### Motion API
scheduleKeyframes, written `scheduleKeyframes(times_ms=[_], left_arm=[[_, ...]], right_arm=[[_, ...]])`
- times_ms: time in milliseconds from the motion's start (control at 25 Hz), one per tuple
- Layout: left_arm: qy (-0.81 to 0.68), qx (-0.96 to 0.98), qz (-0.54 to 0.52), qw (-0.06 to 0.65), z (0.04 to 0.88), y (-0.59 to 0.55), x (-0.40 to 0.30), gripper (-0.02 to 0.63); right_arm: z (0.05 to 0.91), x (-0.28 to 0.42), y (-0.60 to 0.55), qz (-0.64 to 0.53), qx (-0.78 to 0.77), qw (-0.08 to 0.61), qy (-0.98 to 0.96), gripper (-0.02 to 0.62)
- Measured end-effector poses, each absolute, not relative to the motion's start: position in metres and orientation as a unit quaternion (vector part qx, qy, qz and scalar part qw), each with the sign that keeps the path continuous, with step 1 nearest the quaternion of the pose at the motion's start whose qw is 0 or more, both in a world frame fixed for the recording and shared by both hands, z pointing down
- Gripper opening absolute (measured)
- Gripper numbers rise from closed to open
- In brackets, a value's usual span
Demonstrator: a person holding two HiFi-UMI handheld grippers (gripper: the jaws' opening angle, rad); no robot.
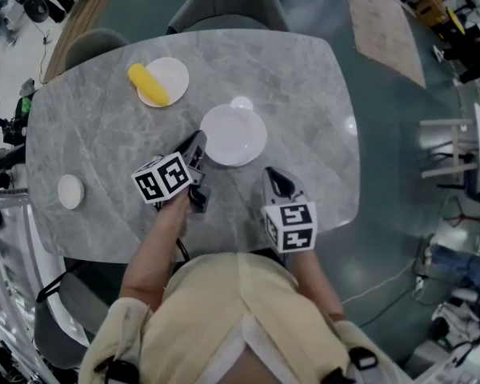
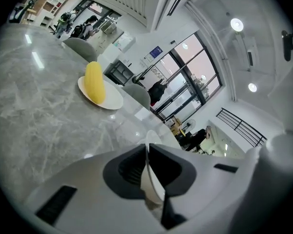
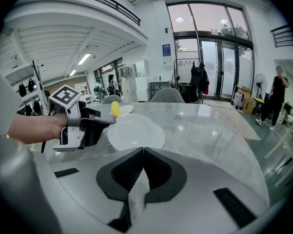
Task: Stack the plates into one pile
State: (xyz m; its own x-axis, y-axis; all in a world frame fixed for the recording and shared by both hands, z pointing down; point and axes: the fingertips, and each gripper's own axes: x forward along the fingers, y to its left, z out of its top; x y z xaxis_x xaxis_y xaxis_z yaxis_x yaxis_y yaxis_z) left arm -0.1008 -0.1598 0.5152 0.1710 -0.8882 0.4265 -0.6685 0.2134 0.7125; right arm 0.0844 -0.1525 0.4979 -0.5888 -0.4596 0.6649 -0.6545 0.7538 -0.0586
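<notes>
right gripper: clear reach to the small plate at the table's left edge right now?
Probably not directly. The left gripper, shut on the large white plate at its rim, and its forearm lie between the right gripper and the small plate; it would have to cross over them.

left hand-held gripper (image 2: 147,149): jaws clamped | right hand-held gripper (image 3: 142,152): jaws together

One table (image 1: 304,78) bears three white plates (image 1: 234,134) (image 1: 170,77) (image 1: 70,191), one yellow object (image 1: 148,84), two tongs (image 1: 200,142) (image 1: 274,174).

A rounded grey marble table (image 1: 304,78) is bearing a far round white plate (image 1: 174,77) and a small white saucer (image 1: 70,191).
</notes>
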Motion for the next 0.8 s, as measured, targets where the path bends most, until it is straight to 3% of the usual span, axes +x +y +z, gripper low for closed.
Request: scheduleKeyframes(times_ms=[520,800], left_arm=[[-0.652,0.608,-0.002,0.453,0.55,-0.152,-0.096,0.032],[-0.652,0.618,0.011,0.44,0.544,-0.15,-0.092,0.078]], right_arm=[[0.502,0.083,-0.157,0.155,0.317,0.328,-0.876,0.005],[0.5,0.087,-0.154,0.153,0.322,0.325,-0.876,0.005]])
